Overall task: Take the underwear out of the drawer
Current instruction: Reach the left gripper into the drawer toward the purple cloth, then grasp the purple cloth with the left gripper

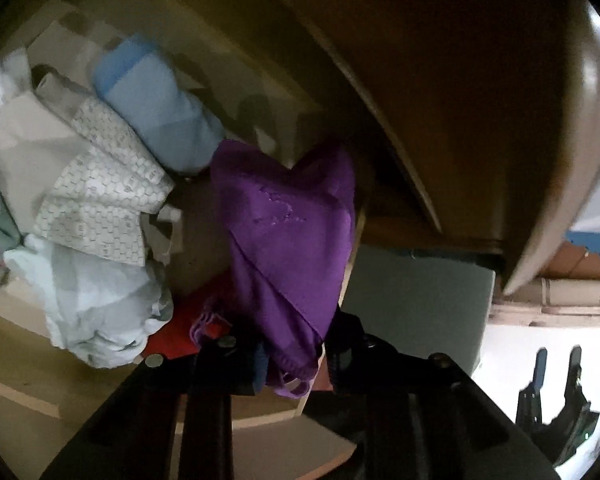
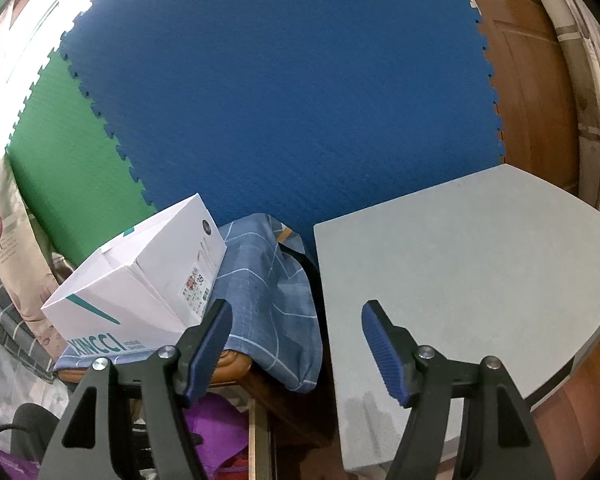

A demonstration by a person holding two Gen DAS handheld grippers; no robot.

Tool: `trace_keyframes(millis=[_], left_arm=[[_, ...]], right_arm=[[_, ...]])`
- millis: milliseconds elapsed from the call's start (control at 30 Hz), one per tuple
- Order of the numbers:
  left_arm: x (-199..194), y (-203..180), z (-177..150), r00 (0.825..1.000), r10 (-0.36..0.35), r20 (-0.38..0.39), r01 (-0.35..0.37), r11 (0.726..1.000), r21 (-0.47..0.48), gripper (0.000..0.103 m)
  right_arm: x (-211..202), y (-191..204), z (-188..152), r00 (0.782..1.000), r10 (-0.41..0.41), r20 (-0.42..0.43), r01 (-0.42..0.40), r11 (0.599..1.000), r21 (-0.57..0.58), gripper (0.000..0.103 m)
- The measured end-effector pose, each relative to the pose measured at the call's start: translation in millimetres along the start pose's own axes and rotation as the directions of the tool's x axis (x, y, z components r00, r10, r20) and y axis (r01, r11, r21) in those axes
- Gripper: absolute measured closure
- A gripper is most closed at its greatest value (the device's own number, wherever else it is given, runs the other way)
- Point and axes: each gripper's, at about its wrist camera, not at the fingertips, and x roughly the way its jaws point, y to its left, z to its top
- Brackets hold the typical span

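The left gripper (image 1: pixel 290 354) is clamped on the purple underwear (image 1: pixel 288 232), whose long axis runs up from the jaws toward 12 o'clock, its bunched waistband end pinched at 6 o'clock. It hangs over the open drawer (image 1: pixel 28 364), with folded pale clothes (image 1: pixel 100 208) at 9 o'clock and a blue roll (image 1: pixel 160 116) at 11 o'clock. The right gripper (image 2: pixel 296 344) stands apart and empty over the grey table (image 2: pixel 480 264), a white box (image 2: pixel 140 280) at 10 o'clock.
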Motion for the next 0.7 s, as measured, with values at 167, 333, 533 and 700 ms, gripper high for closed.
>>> trace_keyframes(millis=[167, 333, 533, 700], left_arm=[[-7.0, -7.5, -19.1, 1.0, -0.001, -0.011, 0.001, 1.0, 0.031, 0.084], [-19.7, -13.1, -19.1, 1.0, -0.011, -0.014, 0.012, 0.998, 0.068, 0.085], [-37.5, -21.2, -19.5, 1.0, -0.012, -0.012, 0.013, 0.991, 0.131, 0.085], [-51.1, -23.8, -22.9, 1.0, -0.014, -0.011, 0.016, 0.981, 0.195, 0.099]], right_arm=[[2.2, 1.4, -0.2, 1.0, -0.009, -0.008, 0.009, 1.0, -0.006, 0.034], [4.6, 1.9, -0.3, 1.0, -0.014, -0.014, 0.014, 1.0, -0.004, 0.034], [7.9, 4.2, -0.9, 0.999, -0.022, -0.025, 0.022, 1.0, -0.013, 0.034], [8.6, 5.7, -1.5, 0.999, -0.027, -0.031, 0.027, 0.999, -0.018, 0.034]])
